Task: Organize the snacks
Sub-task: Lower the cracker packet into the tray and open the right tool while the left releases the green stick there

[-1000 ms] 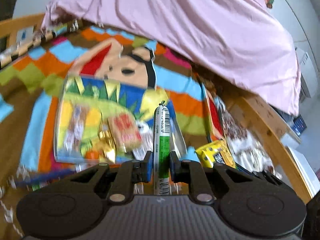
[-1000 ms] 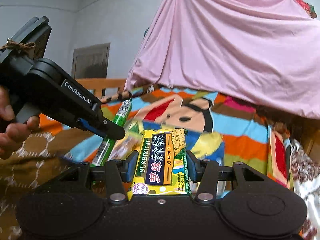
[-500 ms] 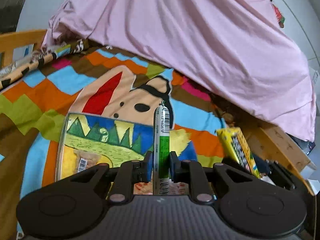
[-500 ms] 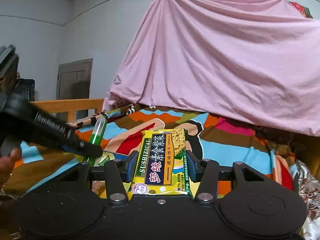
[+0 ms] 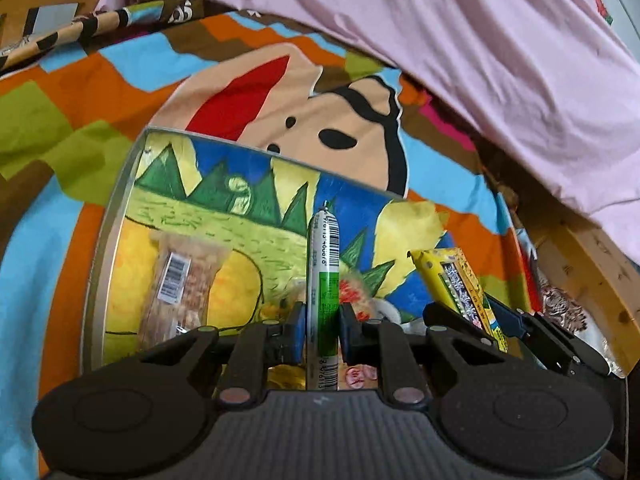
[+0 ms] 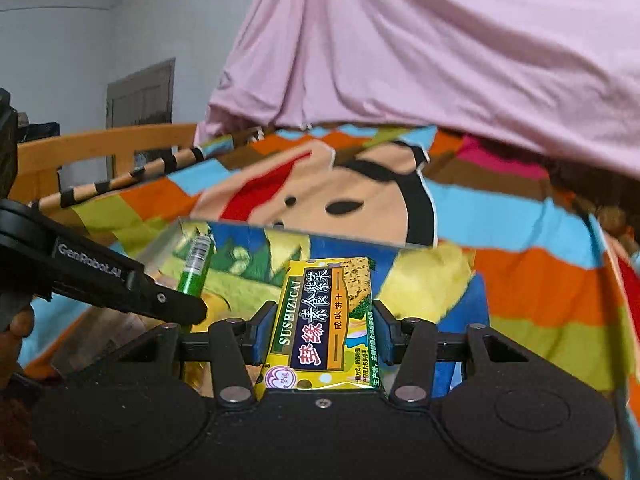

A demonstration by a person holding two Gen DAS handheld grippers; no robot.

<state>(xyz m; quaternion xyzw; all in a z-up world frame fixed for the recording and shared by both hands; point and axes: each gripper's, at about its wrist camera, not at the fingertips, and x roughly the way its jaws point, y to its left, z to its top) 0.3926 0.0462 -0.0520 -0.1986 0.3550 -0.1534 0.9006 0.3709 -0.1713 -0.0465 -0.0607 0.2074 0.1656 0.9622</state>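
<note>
My left gripper [image 5: 322, 332] is shut on a green and white snack stick [image 5: 323, 264], held upright over a painted tray [image 5: 120, 200]. A clear packet of nut snack [image 5: 180, 284] lies in the tray at the left. My right gripper [image 6: 322, 334] is shut on a yellow biscuit pack [image 6: 326, 320] above the tray's [image 6: 188, 226] near right part. The pack also shows in the left wrist view [image 5: 456, 280], just right of the stick. The left gripper and its stick [image 6: 196, 266] show at the left of the right wrist view.
The tray lies on a bright patchwork blanket [image 5: 100, 80] on a bed. A pink sheet [image 5: 480, 60] hangs over the far side. A wooden bed rail [image 5: 592, 264] runs along the right, with more snack packets [image 5: 560, 300] beside it. Small wrapped snacks [image 5: 360, 300] lie in the tray.
Both grippers have tilted down and moved over the tray, each still holding its snack. The right gripper's pack now sits closer beside the left one's stick.
</note>
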